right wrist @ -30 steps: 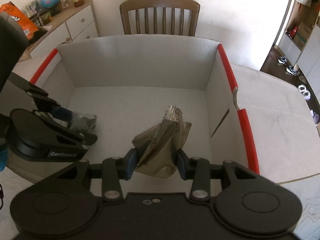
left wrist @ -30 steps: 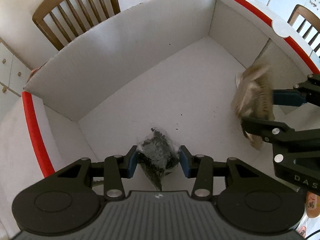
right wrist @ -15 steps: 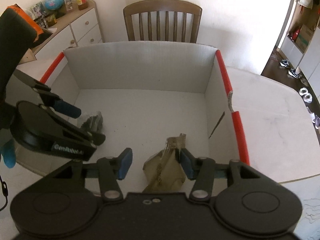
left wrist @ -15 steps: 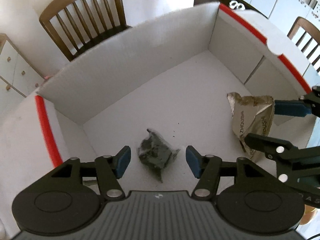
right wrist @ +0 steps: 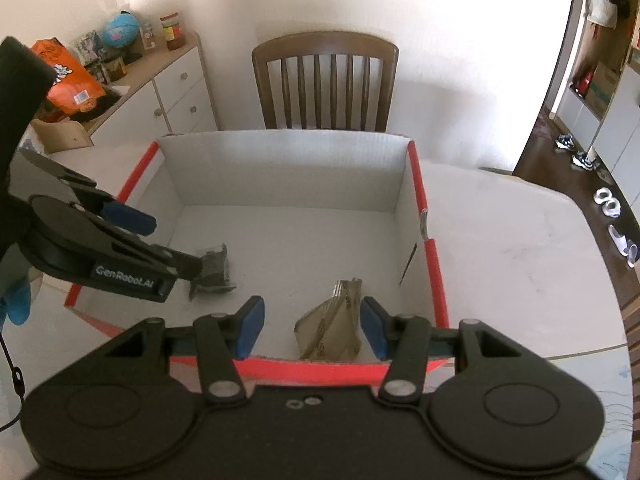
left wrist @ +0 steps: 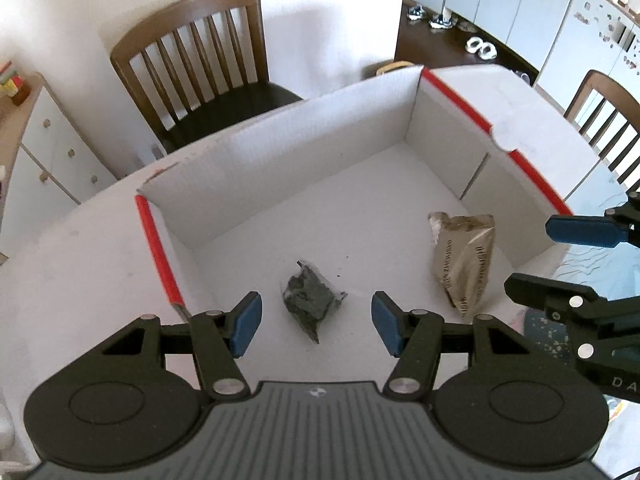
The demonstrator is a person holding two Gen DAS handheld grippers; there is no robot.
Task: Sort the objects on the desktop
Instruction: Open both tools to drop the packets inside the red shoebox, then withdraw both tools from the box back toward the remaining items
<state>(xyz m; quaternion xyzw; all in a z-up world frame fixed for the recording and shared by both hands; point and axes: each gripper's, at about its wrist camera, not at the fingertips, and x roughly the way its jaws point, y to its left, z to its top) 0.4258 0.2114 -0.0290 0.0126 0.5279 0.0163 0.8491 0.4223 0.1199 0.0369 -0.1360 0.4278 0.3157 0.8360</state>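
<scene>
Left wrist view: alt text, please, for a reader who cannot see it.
The open left hand-held gripper hangs above a dark crumpled packet lying in a white cardboard box; a tan wrapper lies to its right.

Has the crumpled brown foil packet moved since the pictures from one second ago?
Yes. The crumpled brown foil packet was held up between the right gripper pads; now it lies on the white cardboard box floor, jaws open.
</scene>
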